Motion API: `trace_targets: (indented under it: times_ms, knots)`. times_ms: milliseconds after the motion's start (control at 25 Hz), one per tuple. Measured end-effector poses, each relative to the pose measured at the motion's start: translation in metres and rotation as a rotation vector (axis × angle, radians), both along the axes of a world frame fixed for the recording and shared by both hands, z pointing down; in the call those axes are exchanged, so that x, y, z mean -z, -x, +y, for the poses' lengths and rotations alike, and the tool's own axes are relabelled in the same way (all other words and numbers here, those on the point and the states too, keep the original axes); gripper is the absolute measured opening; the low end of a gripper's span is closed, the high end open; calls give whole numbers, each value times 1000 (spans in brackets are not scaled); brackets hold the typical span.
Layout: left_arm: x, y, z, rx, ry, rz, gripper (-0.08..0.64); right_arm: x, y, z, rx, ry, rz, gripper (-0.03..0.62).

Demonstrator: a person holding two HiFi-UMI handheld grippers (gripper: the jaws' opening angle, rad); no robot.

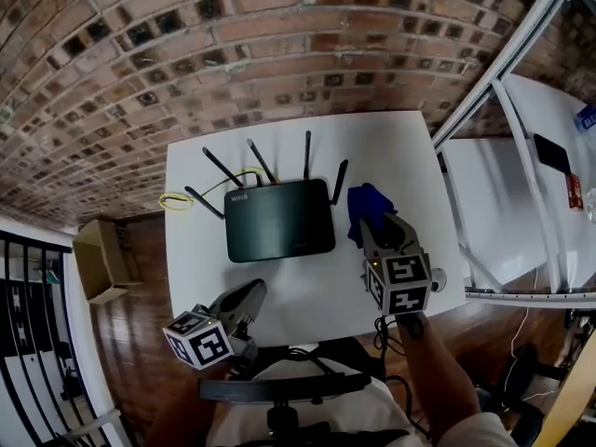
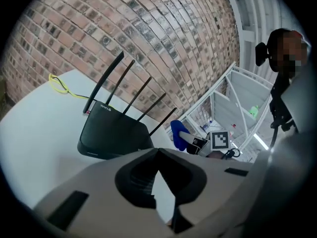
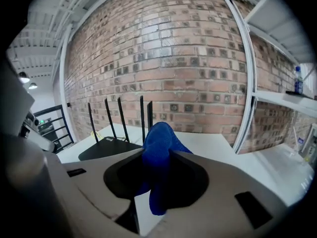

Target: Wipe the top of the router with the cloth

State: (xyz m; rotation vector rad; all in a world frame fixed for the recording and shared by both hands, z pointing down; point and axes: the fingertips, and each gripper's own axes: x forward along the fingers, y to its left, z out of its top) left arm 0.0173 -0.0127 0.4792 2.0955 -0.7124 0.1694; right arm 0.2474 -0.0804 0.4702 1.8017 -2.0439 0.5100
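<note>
Cloth clamped in right hand-held gripper, partly hidden by jaws; left hand-held gripper prob. closed, empty.

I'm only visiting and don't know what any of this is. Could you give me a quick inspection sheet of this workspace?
Surface: white table, mostly bare.
Job's things: black router flat on the table, antennas up; blue cloth to its right, not on it.
Clutter: nothing seen.
Grippers: right gripper shut on the cloth; left gripper shut, empty, near the table's front edge.
Cables: yellow cable looped by the router's rear left corner.
Surroundings: brick wall behind; cardboard box on the floor at left; white frame at right.
</note>
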Motion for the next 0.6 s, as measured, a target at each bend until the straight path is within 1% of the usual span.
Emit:
trace_targets:
  times_ms: [200,280,360,440,600]
  knots:
    - [17,15,-8,-13,6,75,23,51,22,-12,-5,-119,36,130]
    - [21,20,-10,-23,4,84,23,69,28,-19,-2,-164,56,130]
    - [22,25,-11,-31,-5,85,23,79,35,-27,10,-189,80,130]
    - [24,29,-12,-36,-16,84,23,74,39,-33,19,-180,97,130]
    - [28,34,-14,-32,-35,73,23,46,41,-37,12,-101,106,130]
